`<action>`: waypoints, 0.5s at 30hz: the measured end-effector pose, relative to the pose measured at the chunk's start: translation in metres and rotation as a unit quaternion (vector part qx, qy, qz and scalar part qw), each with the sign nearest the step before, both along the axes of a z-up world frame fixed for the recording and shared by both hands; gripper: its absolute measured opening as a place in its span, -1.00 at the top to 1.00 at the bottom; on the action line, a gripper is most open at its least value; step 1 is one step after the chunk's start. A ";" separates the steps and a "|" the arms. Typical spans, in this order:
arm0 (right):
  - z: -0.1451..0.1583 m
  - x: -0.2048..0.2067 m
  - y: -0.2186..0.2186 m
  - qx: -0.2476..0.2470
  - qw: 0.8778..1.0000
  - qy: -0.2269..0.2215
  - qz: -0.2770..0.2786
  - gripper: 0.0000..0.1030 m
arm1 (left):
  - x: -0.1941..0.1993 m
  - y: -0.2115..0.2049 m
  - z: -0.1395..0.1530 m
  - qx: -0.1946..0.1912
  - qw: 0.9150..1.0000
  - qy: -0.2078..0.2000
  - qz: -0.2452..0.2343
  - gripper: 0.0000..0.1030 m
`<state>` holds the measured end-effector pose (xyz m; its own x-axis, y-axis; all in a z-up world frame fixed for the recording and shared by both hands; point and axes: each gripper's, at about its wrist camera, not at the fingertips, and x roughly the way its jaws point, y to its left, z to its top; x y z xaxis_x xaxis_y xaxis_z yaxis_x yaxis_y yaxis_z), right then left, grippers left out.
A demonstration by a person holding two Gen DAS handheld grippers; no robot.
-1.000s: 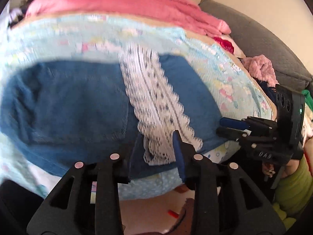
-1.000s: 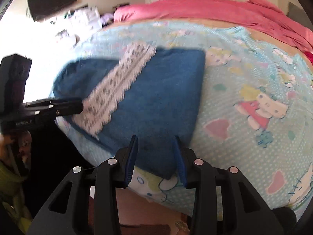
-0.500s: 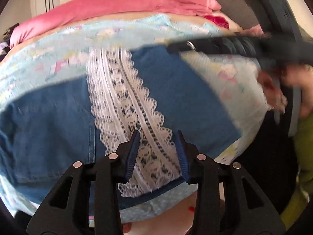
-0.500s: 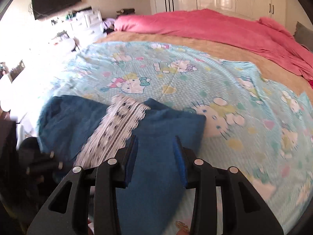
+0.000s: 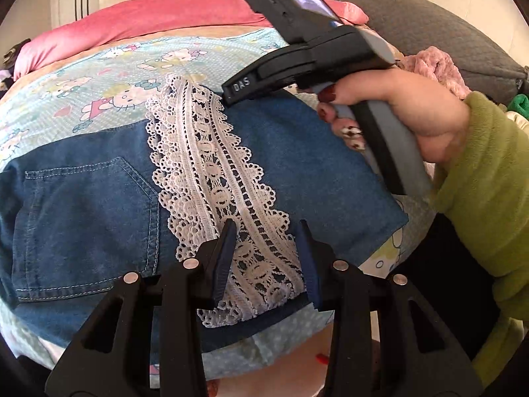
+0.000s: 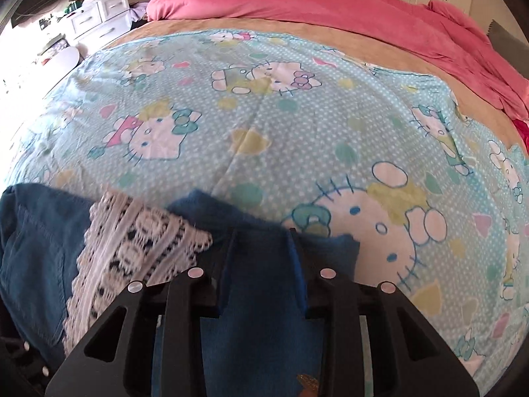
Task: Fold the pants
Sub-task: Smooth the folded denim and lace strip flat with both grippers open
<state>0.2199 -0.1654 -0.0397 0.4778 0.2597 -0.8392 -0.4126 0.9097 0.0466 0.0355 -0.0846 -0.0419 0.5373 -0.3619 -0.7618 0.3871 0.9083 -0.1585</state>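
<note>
Right tool [image 6: 261, 258] swung far across pants [image 5: 314, 172], jaws closing, grip uncertain; left tool [image 5: 266, 258] parted over lace [image 5: 211, 165]. Pants folded once; further folds left.

folded blue denim pants [image 6: 258, 284] with white lace strip [image 6: 132, 231], between closing right gripper [image 6: 261, 261] jaws, on cartoon-cat printed light-blue sheet [image 6: 281, 125].

We see bright daylight in both views, blown out to white glare at ten o'clock of the right wrist view. Fisheye bending curves the edges, with black corners. The lace trim [image 6: 132, 248] there smears with motion blur; the left view stays sharp.
</note>
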 end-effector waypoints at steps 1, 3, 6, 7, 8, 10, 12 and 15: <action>0.001 0.002 0.001 0.000 1.000 -0.003 0.000 0.46 | 0.000 0.002 0.000 -0.001 1.000 0.000 0.000 0.42; 0.007 0.000 -0.003 0.012 1.000 -0.009 0.003 0.46 | 0.001 0.004 0.000 -0.004 1.000 0.001 0.000 0.42; 0.037 -0.019 -0.021 0.048 0.998 -0.044 0.005 0.40 | 0.000 0.008 0.003 -0.015 1.000 0.002 -0.001 0.37; 0.045 -0.029 -0.026 0.060 0.997 -0.051 0.009 0.38 | -0.001 0.009 0.005 -0.018 1.000 0.002 0.000 0.36; 0.053 -0.044 -0.032 0.071 0.996 -0.055 0.020 0.31 | -0.002 0.011 0.008 -0.021 1.000 0.002 0.000 0.34; 0.059 -0.066 -0.036 0.076 0.995 -0.057 0.036 0.23 | -0.006 0.012 0.012 -0.014 1.000 0.000 -0.002 0.29; 0.055 -0.093 -0.039 0.078 0.994 -0.042 0.060 0.21 | -0.011 0.014 0.013 -0.010 1.000 0.002 -0.002 0.28; 0.035 -0.114 -0.041 0.061 0.996 -0.008 0.069 0.21 | -0.015 0.018 0.009 -0.009 1.000 0.006 -0.001 0.28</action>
